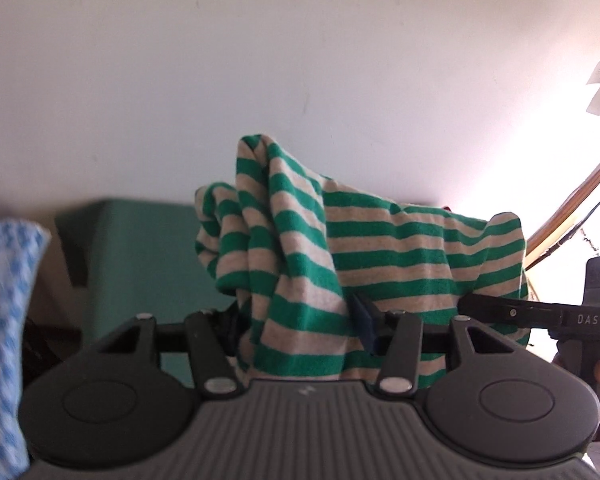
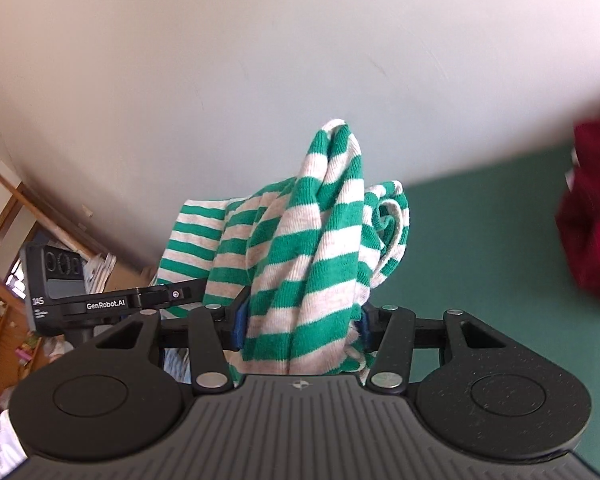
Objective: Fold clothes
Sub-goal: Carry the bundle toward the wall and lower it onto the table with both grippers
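Each gripper's jaws are clamped on a bunched fold of a green and grey striped top: the left gripper and the right gripper hold it raised between them, above a green surface. Best to spread the hands evenly so the cloth hangs flat before folding

Plain pale wall filling most of both views. Below it, a green-covered surface. Strong glare of daylight washing out the right edge in the left wrist view. Wooden door frame and cluttered wooden shelves seen at far left in the right wrist view.
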The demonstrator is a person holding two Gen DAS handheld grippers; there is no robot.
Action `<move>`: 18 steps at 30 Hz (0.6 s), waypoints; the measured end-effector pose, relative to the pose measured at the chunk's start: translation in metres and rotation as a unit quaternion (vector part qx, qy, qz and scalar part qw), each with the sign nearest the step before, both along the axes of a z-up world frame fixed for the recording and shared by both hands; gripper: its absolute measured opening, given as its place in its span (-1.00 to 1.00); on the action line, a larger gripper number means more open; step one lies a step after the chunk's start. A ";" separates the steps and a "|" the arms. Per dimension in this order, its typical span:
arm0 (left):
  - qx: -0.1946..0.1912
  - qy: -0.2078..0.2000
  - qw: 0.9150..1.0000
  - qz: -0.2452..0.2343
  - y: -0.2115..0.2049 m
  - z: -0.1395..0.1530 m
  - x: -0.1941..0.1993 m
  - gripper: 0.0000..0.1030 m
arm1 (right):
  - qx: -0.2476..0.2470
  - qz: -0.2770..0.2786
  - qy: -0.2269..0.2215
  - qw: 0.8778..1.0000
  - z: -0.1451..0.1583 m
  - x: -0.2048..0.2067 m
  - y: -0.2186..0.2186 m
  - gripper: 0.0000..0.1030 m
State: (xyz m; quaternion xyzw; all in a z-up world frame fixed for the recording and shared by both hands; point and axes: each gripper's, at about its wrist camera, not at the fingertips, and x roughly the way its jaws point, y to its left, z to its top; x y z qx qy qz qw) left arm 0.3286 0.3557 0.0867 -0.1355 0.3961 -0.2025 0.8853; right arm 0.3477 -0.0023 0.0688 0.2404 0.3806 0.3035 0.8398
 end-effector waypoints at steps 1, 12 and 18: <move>0.007 -0.004 1.000 0.000 0.002 0.002 0.007 0.00 | -0.006 -0.006 -0.009 1.000 0.005 0.006 0.007 0.00; 0.046 -0.011 0.999 0.022 0.011 -0.028 0.082 -0.06 | -0.093 -0.037 -0.054 0.993 0.005 0.084 0.067 -0.01; 0.058 -0.005 0.998 0.038 0.004 -0.066 0.115 -0.14 | -0.117 -0.039 -0.054 0.991 -0.028 0.124 0.081 -0.03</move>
